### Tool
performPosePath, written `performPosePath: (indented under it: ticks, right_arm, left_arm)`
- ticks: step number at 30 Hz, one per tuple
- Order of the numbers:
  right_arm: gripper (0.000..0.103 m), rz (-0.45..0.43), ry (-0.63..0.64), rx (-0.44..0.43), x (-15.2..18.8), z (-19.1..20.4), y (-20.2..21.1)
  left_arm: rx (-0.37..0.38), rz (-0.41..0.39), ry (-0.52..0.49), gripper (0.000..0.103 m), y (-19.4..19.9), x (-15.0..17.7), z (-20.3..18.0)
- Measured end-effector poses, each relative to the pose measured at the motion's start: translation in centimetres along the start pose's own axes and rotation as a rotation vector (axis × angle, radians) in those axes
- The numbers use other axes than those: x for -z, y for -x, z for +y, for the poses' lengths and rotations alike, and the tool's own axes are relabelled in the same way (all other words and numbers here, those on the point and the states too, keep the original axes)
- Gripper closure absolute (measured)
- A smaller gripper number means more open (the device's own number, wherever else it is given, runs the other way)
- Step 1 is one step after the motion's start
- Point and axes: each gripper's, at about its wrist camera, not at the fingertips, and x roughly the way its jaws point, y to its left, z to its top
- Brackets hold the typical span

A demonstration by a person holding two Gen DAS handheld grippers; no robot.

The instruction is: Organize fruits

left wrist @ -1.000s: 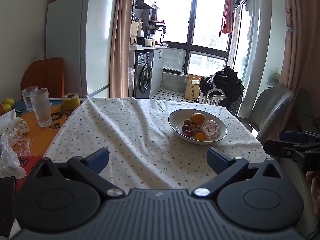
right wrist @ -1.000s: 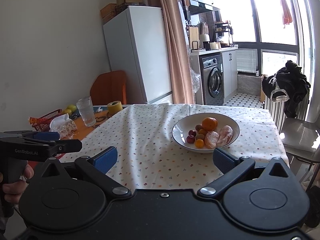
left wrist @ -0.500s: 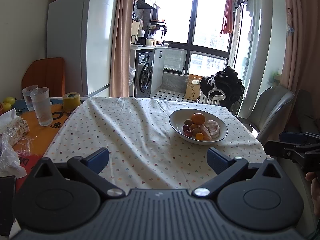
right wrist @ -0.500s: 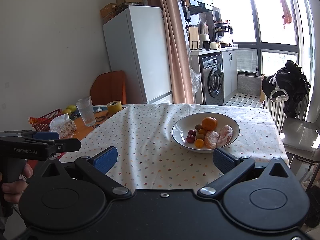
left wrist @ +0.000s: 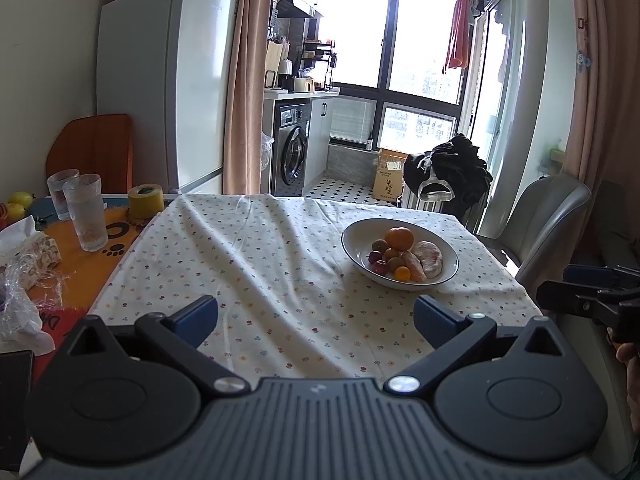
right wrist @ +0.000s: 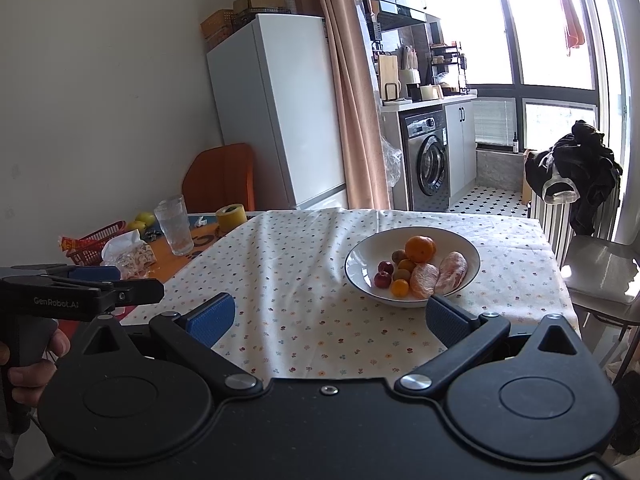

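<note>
Both claws [left wrist: 316, 312] [right wrist: 329, 316] spread, empty | fruit bowl [right wrist: 412, 265] ahead, apart | perhaps seven fruits

Left wrist: sitting at the near table edge, facing across the cloth [left wrist: 280, 264] toward the window, bowl [left wrist: 450, 258] ahead to the right.
Right wrist: sitting rightward of it, facing the same way, nearer the bowl [right wrist: 362, 250].
Shared: both are showing bowl, cloth, fridge [left wrist: 168, 80].
</note>
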Motion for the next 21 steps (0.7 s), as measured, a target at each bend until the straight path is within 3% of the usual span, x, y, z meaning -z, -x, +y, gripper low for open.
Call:
performPosePath:
  ticks: [21]
  right_arm:
    - [0.0,0.01,0.003,0.001,0.11,0.1,-0.29]
  left_arm:
    - [0.013,0.006,-0.003,0.0,-0.13,-0.09,-0.49]
